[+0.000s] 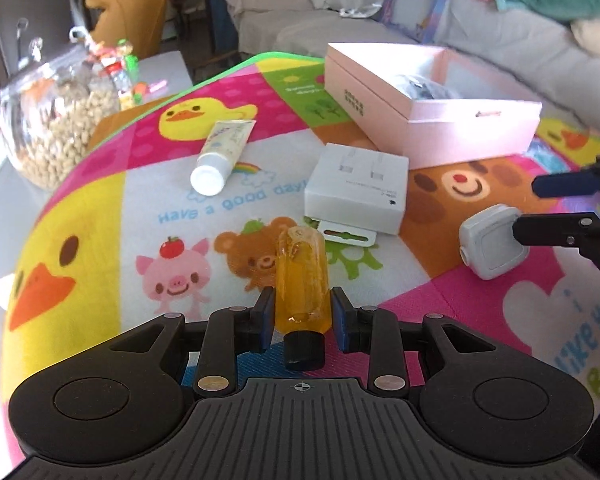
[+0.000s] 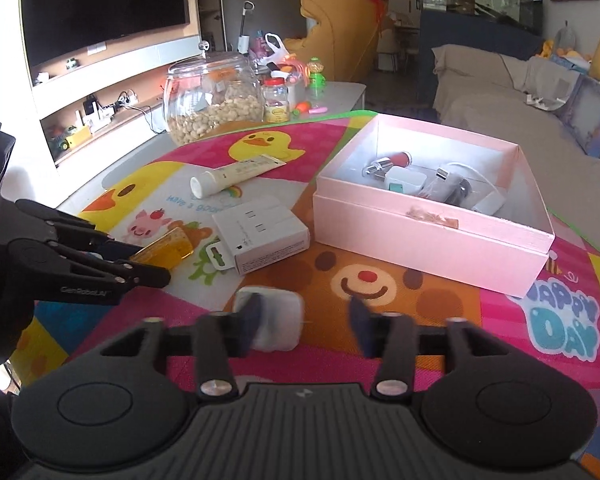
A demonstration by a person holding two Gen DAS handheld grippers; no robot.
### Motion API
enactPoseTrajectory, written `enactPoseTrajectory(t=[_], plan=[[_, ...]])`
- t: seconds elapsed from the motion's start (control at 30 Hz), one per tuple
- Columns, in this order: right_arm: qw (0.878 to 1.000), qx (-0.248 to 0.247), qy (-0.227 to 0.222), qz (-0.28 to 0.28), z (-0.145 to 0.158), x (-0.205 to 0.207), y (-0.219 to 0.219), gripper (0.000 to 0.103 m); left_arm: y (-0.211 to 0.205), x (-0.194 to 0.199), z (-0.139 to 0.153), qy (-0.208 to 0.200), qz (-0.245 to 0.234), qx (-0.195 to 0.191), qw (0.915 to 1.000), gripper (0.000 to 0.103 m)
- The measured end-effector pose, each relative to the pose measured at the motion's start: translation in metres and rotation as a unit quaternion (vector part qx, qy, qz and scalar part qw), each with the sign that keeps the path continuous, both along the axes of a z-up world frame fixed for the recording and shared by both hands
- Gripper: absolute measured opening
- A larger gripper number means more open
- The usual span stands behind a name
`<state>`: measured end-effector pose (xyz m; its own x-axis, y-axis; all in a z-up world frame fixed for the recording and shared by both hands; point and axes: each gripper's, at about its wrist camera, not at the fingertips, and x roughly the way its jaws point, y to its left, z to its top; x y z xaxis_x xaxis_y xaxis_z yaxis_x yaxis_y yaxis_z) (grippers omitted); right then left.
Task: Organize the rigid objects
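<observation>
The amber bottle (image 1: 300, 276) is clamped in the left tongs (image 1: 302, 316), while the right tongs (image 2: 304, 330) are spread apart around the small white charger (image 2: 274, 322) on the worktop (image 2: 420, 300).

I'm looking at the cartoon play mat (image 1: 112, 184) covering the table; on it lies a white tube (image 1: 220, 152) by the duck print; a white flat box (image 2: 260, 232) sits just beside the open pink box (image 2: 428, 236); a small white square gadget (image 1: 492, 240) rests on the bear; a glass jar (image 2: 212, 96) stands at the mat's far edge.
</observation>
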<state>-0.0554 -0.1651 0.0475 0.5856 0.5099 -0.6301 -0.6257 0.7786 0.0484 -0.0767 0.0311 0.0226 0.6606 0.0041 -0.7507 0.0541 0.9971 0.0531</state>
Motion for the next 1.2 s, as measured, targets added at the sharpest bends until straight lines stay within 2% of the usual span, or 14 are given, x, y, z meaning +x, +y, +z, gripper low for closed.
enactPoseTrajectory(t=[0.07,0.17,0.27,0.37,0.5,0.67,0.73,0.8,0.9,0.97,1.03,1.07,1.17,1.2], plan=[[1.000,-0.008,0.004,-0.008,-0.006,0.003,0.000,0.062,0.000,0.002,0.000,-0.001,-0.005,-0.004,1.0000,0.033],[1.000,0.009,0.014,-0.019,-0.011,0.010,-0.006,0.069,0.010,0.004,0.000,0.000,-0.003,-0.044,0.9990,0.033],[0.999,0.015,-0.007,-0.034,-0.010,0.008,-0.008,0.069,0.017,0.001,-0.002,-0.009,-0.004,-0.069,0.9976,0.033],[0.998,0.029,-0.022,-0.053,-0.013,0.003,-0.009,0.073,0.018,-0.002,-0.004,-0.018,-0.005,-0.073,0.9972,0.033],[0.997,0.034,0.060,-0.025,-0.026,0.006,-0.001,0.076,0.016,-0.001,-0.003,-0.016,0.004,-0.073,0.9972,0.033],[0.997,0.038,0.057,-0.037,-0.032,0.000,0.001,0.077,0.015,-0.002,-0.004,-0.021,0.001,-0.067,0.9975,0.033],[0.994,0.062,0.073,-0.044,-0.033,0.002,-0.002,0.083,0.016,-0.003,-0.005,-0.024,0.001,-0.069,0.9973,0.033],[0.992,0.076,0.085,-0.048,-0.034,0.003,-0.001,0.093,0.016,-0.005,-0.006,-0.028,0.003,-0.071,0.9971,0.033],[0.994,0.055,0.091,-0.025,-0.033,0.002,0.010,0.103,0.015,-0.006,-0.007,-0.034,0.002,-0.068,0.9971,0.033],[0.996,0.020,0.082,-0.004,-0.031,0.000,0.018,0.102,0.015,-0.006,-0.007,-0.035,0.002,-0.067,0.9971,0.033],[0.998,-0.003,0.062,-0.005,-0.028,-0.002,0.018,0.090,0.015,-0.006,-0.007,-0.034,0.002,-0.068,0.9971,0.033],[0.999,-0.026,0.043,-0.016,-0.027,-0.003,0.017,0.084,0.015,-0.006,-0.007,-0.034,0.001,-0.069,0.9971,0.033],[0.990,-0.105,-0.054,-0.076,-0.024,-0.006,0.012,0.083,0.015,-0.007,-0.007,-0.034,0.003,-0.069,0.9971,0.033],[0.987,-0.115,-0.077,-0.087,-0.023,-0.006,0.009,0.083,0.015,-0.007,-0.007,-0.034,0.003,-0.068,0.9971,0.033]])
